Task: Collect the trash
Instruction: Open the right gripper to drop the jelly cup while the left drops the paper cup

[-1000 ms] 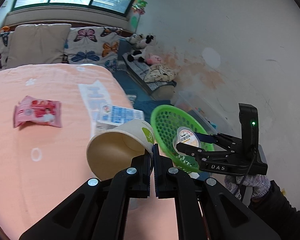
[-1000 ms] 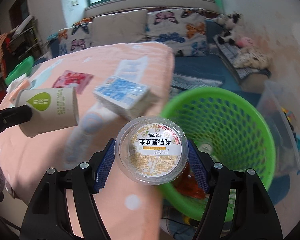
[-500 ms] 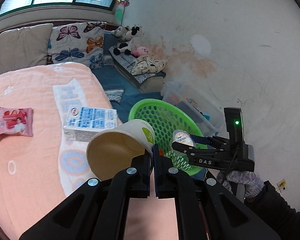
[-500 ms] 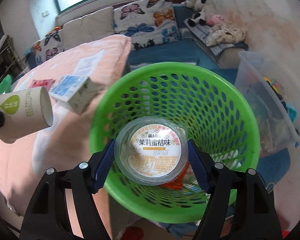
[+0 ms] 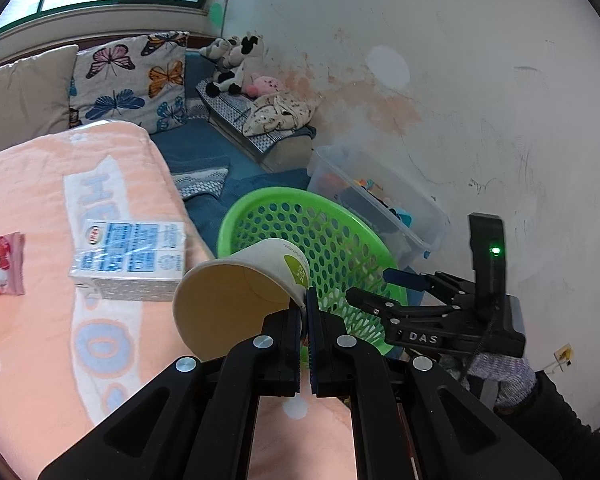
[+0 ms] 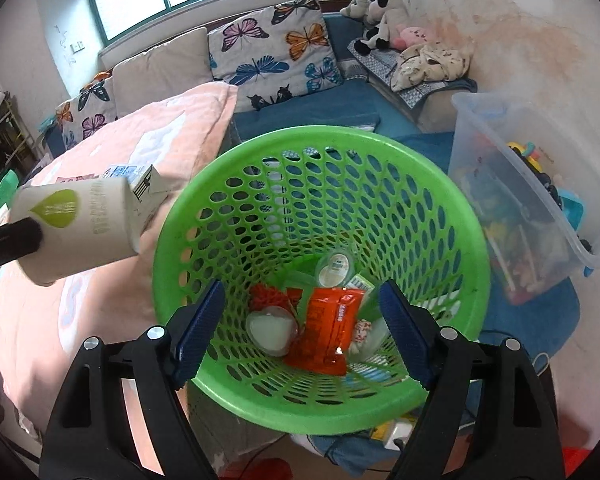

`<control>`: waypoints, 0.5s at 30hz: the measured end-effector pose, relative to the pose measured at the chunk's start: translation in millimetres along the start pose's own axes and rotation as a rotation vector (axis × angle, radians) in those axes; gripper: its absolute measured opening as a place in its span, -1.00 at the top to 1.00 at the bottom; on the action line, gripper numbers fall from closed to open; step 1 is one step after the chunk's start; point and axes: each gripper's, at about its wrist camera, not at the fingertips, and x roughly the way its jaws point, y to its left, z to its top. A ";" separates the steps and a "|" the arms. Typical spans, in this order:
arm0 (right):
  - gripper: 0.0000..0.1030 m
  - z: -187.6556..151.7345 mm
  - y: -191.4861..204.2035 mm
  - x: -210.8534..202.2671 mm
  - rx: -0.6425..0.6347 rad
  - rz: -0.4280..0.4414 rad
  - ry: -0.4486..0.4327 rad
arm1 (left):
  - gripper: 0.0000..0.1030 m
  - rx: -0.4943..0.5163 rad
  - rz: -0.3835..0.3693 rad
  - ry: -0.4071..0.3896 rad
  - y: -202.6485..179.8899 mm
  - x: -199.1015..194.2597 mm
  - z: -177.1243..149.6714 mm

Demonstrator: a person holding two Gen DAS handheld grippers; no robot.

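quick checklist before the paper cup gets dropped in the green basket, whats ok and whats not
1. Left gripper shut on paper cup rim: ok.
2. Cup above green basket opening: not ok, it hangs beside the rim, over the blanket edge.
3. Right gripper empty: ok, jaws have just been opening, nothing between them.
4. Right gripper out of the drop path: not ok, it hovers over the basket.
5. Room in basket: ok, trash only covers the bottom.
6. Cup empty: ok, inside looks bare.

The right gripper has just opened, dropping the jelly cup into the basket.
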 end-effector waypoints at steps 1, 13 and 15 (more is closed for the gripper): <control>-0.54 -0.5 -0.9 -2.3 -0.002 -0.002 -0.006 | 0.93 0.003 -0.001 0.004 -1.0 3.0 -0.1; -0.54 -9.7 -9.9 -24.5 0.016 0.002 -0.055 | 0.93 0.015 0.003 0.087 -14.9 49.8 3.6; -0.55 -11.7 -12.4 -25.9 0.025 0.004 -0.057 | 0.93 0.021 0.003 0.098 -18.6 55.7 2.5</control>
